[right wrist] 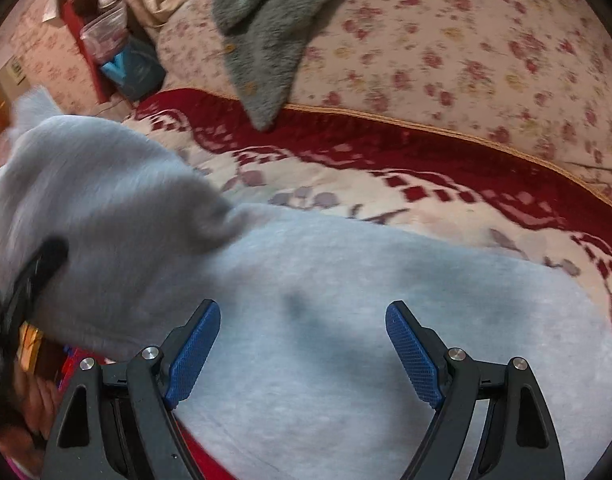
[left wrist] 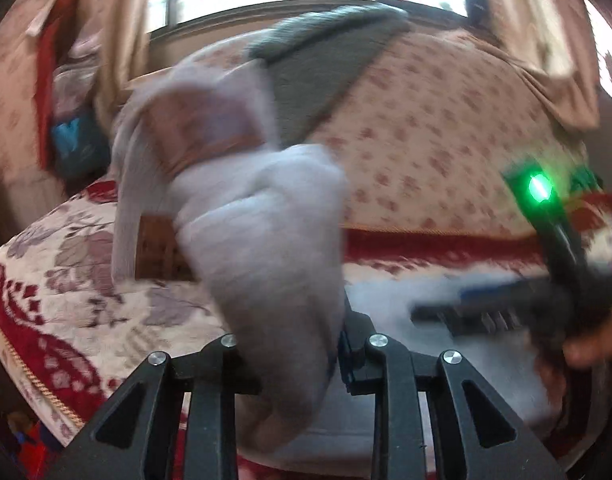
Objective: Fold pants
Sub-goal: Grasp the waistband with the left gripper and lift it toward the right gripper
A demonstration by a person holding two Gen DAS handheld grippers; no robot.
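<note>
Much of the left wrist view is blurring; the left gripper (left wrist: pixel 338 344) is clamping a bunched fold of the soft pale-grey pants (left wrist: pixel 266 240), which is hiding its pads. In the right wrist view, the right gripper (right wrist: pixel 302 352) is hovering with ribbed blue pads (right wrist: pixel 194 352) wide apart, gripping nothing, over pants lying on the red-patterned blanket (right wrist: pixel 426 168).

A: Pants (right wrist: pixel 306 320) — pale grey, plain. Right gripper (right wrist: pixel 302 354) pads (right wrist: pixel 194 352) blue, textured; arms black.
B: Noted. Bedspread (right wrist: pixel 386 184)?
A: Cream with mauve leaves, dark red border, gold cord edge. Sheet (right wrist: pixel 466 60) beyond: cream, small pink flowers.
B: Fuzzy cloth (right wrist: pixel 266 40)?
A: Darker grey.
</note>
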